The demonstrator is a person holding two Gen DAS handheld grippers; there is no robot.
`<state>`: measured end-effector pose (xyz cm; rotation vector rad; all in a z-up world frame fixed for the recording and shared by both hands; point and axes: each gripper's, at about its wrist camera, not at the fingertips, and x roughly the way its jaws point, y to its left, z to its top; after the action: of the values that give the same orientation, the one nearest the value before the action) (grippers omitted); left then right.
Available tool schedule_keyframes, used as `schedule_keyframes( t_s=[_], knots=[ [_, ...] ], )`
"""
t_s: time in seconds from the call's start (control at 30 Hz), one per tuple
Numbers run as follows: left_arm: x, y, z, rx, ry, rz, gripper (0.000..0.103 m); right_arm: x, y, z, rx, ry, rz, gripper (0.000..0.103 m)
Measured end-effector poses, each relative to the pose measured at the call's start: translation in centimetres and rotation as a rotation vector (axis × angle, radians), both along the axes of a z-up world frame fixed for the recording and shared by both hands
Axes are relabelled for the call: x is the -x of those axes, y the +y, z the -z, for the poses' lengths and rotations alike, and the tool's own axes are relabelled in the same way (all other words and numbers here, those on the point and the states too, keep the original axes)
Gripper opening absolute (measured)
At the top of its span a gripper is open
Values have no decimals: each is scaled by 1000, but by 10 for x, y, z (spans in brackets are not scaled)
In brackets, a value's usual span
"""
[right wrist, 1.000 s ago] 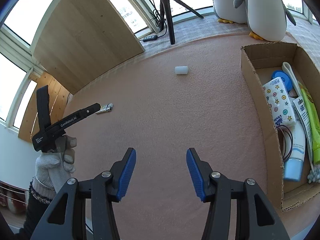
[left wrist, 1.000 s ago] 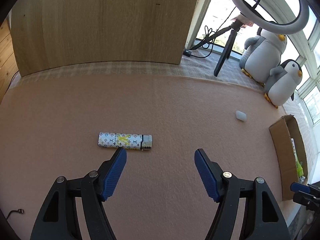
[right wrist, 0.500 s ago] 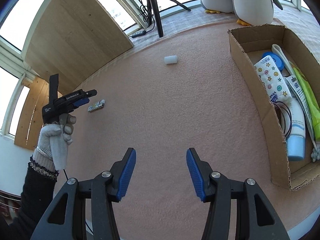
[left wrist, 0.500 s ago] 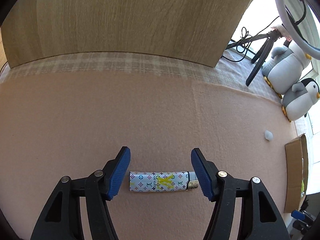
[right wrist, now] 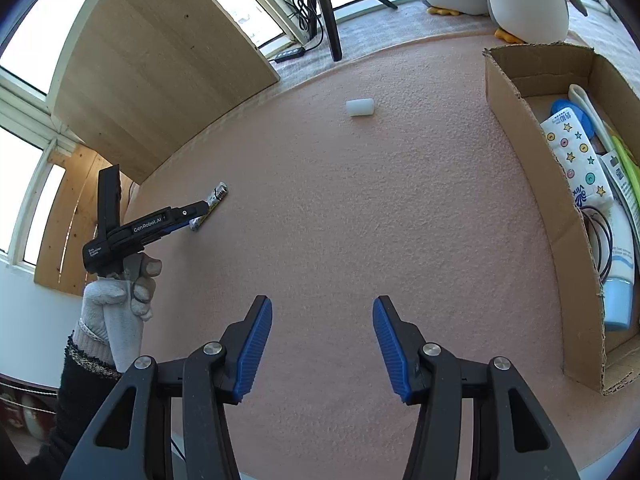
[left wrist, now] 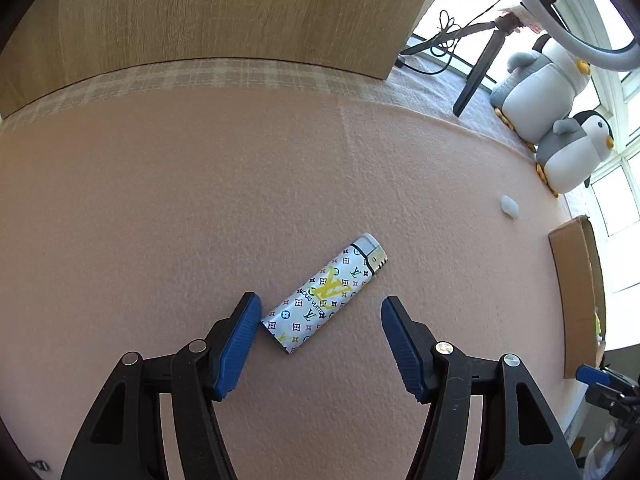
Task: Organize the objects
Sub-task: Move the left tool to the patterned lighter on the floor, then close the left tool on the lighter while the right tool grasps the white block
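Observation:
A white patterned lighter (left wrist: 325, 298) lies slanted on the pink felt, metal cap pointing far right. My left gripper (left wrist: 320, 308) is open around its near end; the left pad (left wrist: 240, 338) is at or almost at the lighter's bottom corner, the right pad (left wrist: 400, 346) stands apart from it. In the right wrist view the same lighter (right wrist: 211, 204) shows under the left gripper (right wrist: 192, 216), held by a gloved hand (right wrist: 120, 300). My right gripper (right wrist: 322, 344) hangs open over bare felt, nothing between its fingers. A small white cylinder (right wrist: 360, 107) lies farther back.
A cardboard box (right wrist: 536, 168) at the right holds a tissue pack, tubes, a blue lid and hair ties. Two plush penguins (left wrist: 560, 120), a tripod (right wrist: 326, 8) and cables stand behind the felt. A wooden panel (left wrist: 220, 12) rises at the back left.
The lighter has swung from lying crosswise between the left fingers to slanting away to the right, its near end by the left pad. The right gripper has drawn slightly nearer the felt, still open.

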<state>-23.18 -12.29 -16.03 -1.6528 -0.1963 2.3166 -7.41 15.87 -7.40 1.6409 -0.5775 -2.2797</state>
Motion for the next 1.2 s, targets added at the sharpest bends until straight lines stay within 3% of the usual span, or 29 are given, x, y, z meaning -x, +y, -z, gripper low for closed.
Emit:
schedule_keyframes(
  t_s=[0.23,0.3,0.37,0.43,0.7,0.77,0.87,1.2],
  knots=[
    [-28,41,-1,151,60,70,66,11,-3,1,-4,13,-26,49],
    [-24,45,0,143,64,62,63,14,-4,1,-9,20,-35,49],
    [-19,49,-1,139,63,52,53,18,-4,0,-16,27,-41,49],
    [-15,53,-1,129,60,46,49,24,-3,-1,-26,35,-44,49],
    [-2,67,1,128,67,33,46,70,1,-9,-116,85,-61,49],
    [-2,68,1,145,70,30,34,87,1,-10,-125,92,-65,49],
    [-1,66,2,139,70,4,26,113,-1,-7,-134,81,-61,49],
    [-43,72,4,82,70,0,25,185,-9,33,-214,-13,-29,49]
  ],
)
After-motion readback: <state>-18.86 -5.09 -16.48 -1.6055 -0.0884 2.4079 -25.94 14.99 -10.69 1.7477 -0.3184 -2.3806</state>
